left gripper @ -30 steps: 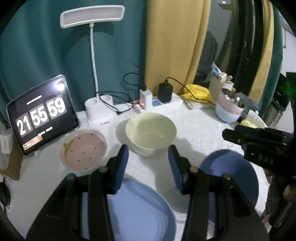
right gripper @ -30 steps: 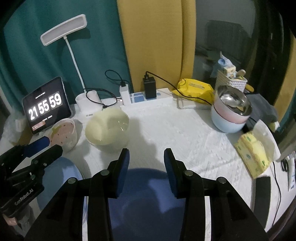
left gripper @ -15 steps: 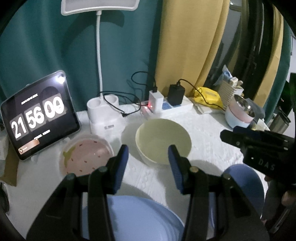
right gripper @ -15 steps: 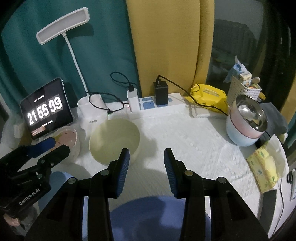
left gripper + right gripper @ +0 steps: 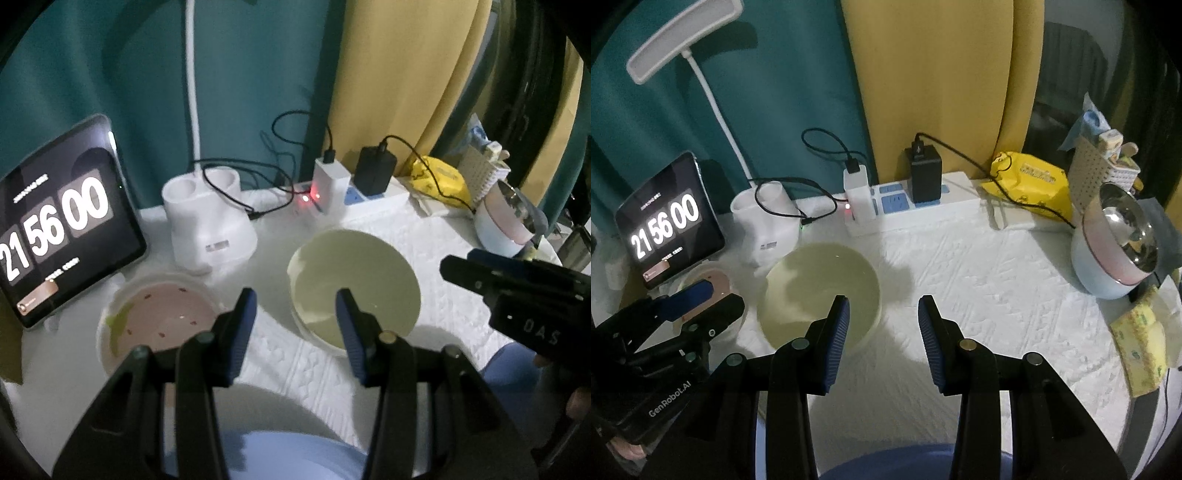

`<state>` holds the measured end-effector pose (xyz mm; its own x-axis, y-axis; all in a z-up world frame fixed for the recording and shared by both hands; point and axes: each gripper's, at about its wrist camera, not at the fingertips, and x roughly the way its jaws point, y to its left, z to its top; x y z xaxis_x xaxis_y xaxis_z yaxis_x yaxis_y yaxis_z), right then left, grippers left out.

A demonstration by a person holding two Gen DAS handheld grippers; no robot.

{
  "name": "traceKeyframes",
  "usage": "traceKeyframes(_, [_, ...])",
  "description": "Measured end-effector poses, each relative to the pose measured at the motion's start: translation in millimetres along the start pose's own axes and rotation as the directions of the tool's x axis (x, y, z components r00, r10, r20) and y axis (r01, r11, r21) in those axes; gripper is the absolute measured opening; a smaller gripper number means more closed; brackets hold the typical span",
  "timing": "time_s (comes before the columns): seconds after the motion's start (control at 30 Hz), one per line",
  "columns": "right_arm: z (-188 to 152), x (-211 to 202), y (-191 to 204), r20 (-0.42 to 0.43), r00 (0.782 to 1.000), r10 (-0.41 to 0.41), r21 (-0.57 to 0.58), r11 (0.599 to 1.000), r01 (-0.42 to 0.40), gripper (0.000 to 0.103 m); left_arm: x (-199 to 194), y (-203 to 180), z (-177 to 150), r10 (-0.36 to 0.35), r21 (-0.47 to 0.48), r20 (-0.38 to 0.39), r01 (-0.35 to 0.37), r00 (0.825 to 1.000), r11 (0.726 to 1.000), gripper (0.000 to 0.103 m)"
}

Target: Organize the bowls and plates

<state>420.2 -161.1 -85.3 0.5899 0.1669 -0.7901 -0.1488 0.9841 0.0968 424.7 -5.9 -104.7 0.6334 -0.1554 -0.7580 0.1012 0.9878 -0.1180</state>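
Table (image 5: 997, 266) w/ white quilted cloth fills the lower half of both views; its near edge is hidden behind gripper bodies.

Light blue plate (image 5: 295, 458), bottom centre of left wrist view, mostly cut off by frame edge and covered by the left gripper (image 5: 295, 325). Dark blue plate (image 5: 916, 461), bottom centre of right wrist view, only a sliver shows; in left wrist view it sits lower right, partly behind the right gripper's body.

Pale yellow bowl (image 5: 820, 291), centre-left of right wrist view, upright, mouth up, round so no long axis. Right gripper (image 5: 882, 328) has its left finger overlapping the bowl rim in frame; contact unclear. Jaws wide, nothing held.

Pink strawberry bowl (image 5: 159, 321), lower left of left wrist view, upright, blurred, near rim hidden by left gripper's finger. Left gripper jaws wide, empty, framing the cloth between the two bowls.

Tablet clock (image 5: 55, 221), left edge, reads 21 56 00, corner cut off.
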Motion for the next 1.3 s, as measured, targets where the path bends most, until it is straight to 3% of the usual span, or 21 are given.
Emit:
traceKeyframes(0.23, [4.2,25.6,-2.7,-0.04,0.999,0.009,0.026,1.0,-0.008,0.041,18.8,-2.2,4.3,-0.029,0.018,-0.013,0.029,1.0,0.999,0.046])
traceKeyframes(0.73, [-1.4,64.2,-6.5,-0.107,0.994,0.037,0.057,0.998,-0.031,0.041,45.8,-16.8,6.8,-0.004,0.097,-0.026,0.007,1.0,0.995,0.045])
traceKeyframes(1.2, [-1.3,74.2,-3.1,-0.119,0.992,0.048,0.045,0.998,-0.043,0.036,65.6,-22.5,6.6,0.038,0.147,-0.034,-0.032,0.999,0.989,0.041])
traceKeyframes(1.3, [-3.7,83.6,-2.2,-0.163,0.984,0.067,0.046,0.997,-0.06,0.035,73.0,-21.7,5.5,0.044,0.152,-0.048,-0.036,0.998,0.988,0.038])
